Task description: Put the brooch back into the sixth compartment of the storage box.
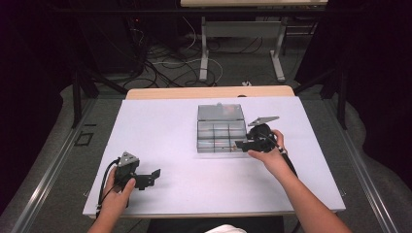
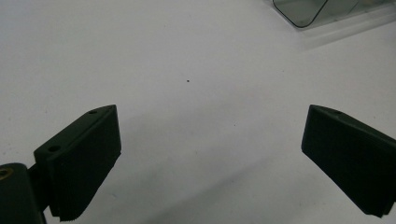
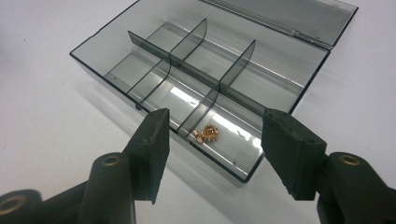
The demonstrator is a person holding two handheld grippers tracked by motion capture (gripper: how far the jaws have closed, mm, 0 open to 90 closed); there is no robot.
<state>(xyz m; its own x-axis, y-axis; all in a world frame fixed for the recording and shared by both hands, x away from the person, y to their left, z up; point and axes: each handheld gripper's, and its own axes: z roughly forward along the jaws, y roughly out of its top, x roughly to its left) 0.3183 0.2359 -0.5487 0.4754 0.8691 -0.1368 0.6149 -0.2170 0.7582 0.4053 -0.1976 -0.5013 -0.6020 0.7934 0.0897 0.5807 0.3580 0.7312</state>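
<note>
Left gripper sits near the front of the white surface, wide open and holding nothing. Farther back, right gripper is half open, empty, over the divider box; small gold trinket lies in the near corner compartment. I'd lift straight up, keeping clear of the walls.

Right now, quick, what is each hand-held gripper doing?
Left hand-held gripper: open, holding nothing, over the bare table.
Right hand-held gripper: open, empty, above the gold trinket in the box.
</note>
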